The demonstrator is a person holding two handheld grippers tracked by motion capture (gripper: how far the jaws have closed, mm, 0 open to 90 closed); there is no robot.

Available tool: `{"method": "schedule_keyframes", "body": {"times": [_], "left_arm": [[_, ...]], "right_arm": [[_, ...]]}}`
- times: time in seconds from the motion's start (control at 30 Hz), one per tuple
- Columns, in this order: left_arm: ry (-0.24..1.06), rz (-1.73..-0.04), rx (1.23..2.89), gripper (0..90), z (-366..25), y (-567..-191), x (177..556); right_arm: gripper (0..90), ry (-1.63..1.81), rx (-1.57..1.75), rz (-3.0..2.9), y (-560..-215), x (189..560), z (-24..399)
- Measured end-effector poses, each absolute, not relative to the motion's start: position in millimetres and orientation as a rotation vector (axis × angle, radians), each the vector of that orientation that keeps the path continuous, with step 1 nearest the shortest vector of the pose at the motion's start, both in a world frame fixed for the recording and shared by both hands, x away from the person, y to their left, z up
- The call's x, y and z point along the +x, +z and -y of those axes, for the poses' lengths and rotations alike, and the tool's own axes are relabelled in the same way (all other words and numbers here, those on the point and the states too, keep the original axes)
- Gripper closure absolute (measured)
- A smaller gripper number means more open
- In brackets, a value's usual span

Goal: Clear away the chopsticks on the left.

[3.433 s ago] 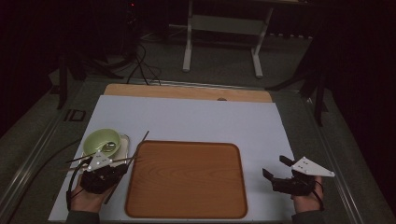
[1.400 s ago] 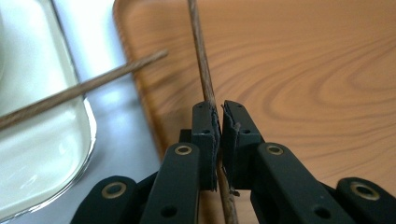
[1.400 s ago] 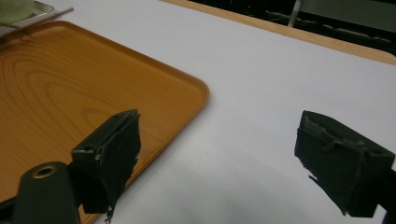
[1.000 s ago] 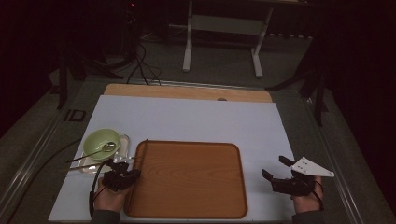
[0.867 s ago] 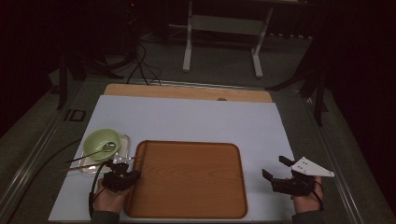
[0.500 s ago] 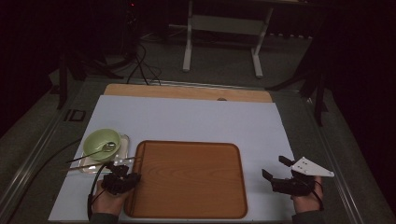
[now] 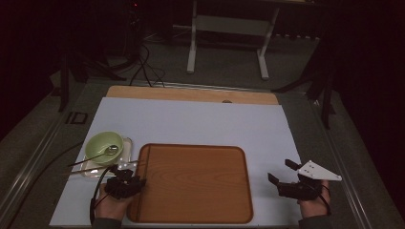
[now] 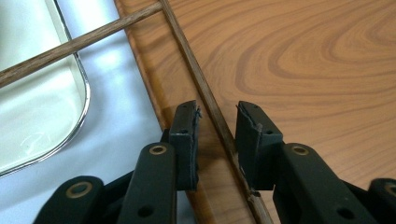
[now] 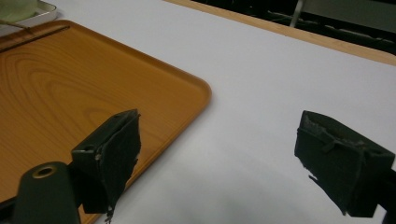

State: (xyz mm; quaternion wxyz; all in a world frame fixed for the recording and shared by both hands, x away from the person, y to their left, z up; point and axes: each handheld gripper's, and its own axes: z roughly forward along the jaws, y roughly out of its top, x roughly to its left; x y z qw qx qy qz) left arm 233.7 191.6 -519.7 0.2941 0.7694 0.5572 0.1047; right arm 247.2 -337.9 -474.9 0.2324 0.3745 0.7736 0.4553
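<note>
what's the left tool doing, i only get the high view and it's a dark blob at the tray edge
Observer: In the left gripper view the left tool has just been opening its jaws. A chopstick lies between them on the tray, and neither pad looks pressed on it.
Operator: where's the other chopstick
Observer: The second chopstick lies across the metal dish, its tip meeting the first one at the tray's edge.
Operator: and the right tool, anything in it
Observer: No. The right tool stands wide open with nothing between its jaws, over the white sheet beside the tray's corner.
</note>
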Motion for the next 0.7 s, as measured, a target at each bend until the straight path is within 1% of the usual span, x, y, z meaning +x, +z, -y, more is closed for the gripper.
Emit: {"method": "schedule_keyframes", "body": {"times": [0.5,0.7], "left_arm": [[0.309,-1.419,2.005,60.3,-199.7,-509.8,227.6],[0.342,-1.368,1.978,54.8,-203.1,-503.7,224.5]], "right_arm": [[14.0,1.252,1.027,-2.125,-474.8,247.3,337.9],[14.0,1.252,1.027,-2.126,-474.9,247.3,337.9]]}}
